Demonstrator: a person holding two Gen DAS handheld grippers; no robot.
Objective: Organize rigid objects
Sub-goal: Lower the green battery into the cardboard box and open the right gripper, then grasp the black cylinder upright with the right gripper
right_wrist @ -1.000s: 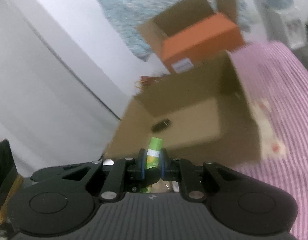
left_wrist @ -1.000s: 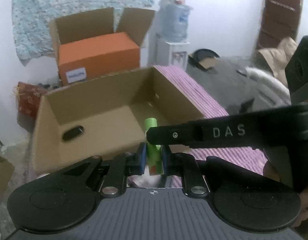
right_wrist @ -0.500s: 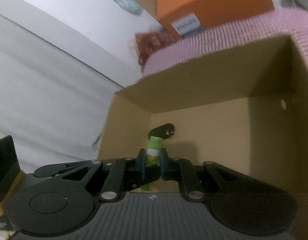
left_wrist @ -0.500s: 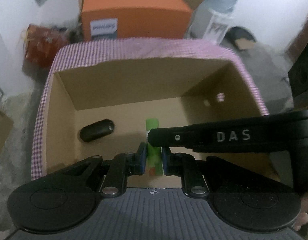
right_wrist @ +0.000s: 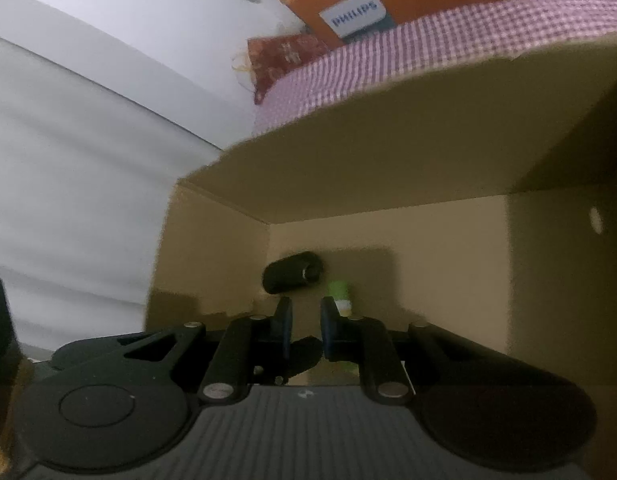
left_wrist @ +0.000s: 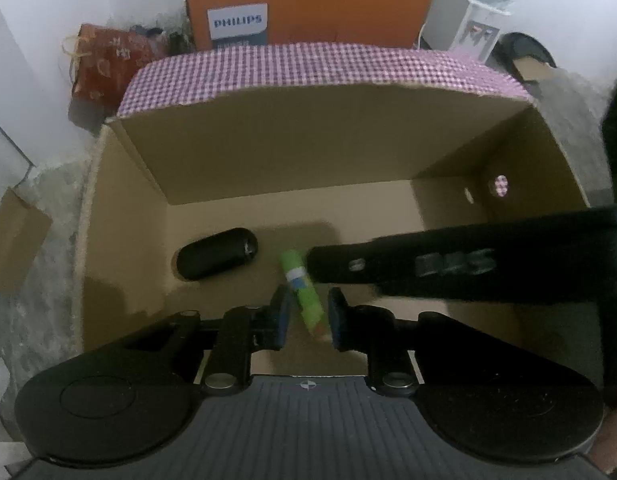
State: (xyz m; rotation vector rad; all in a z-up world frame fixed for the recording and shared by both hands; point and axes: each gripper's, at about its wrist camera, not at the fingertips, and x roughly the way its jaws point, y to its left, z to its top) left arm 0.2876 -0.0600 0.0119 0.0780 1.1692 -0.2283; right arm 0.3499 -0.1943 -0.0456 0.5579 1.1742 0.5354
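While the left wrist view looks steeply down into an open cardboard box, the left gripper fills the lower middle of the frame with its jaws opening. A green tube with a white band lies tilted in the gap between them, and neither blue pad visibly presses on it. To the tube's left, a dark oval object rests on the box floor. From the right edge, the right gripper reaches across as a black, blurred bar, its tip just beside the tube's upper end. Behind the box, at the top of the frame, stands an orange Philips carton; a checked pink cloth runs along the box's far flap.

In the right wrist view, the right gripper sits at lower middle, its jaws slightly parted with nothing between them. Just right of its right finger, the green tube shows, partly hidden. Up and left of the tube lies the dark oval object, near the box's far wall.
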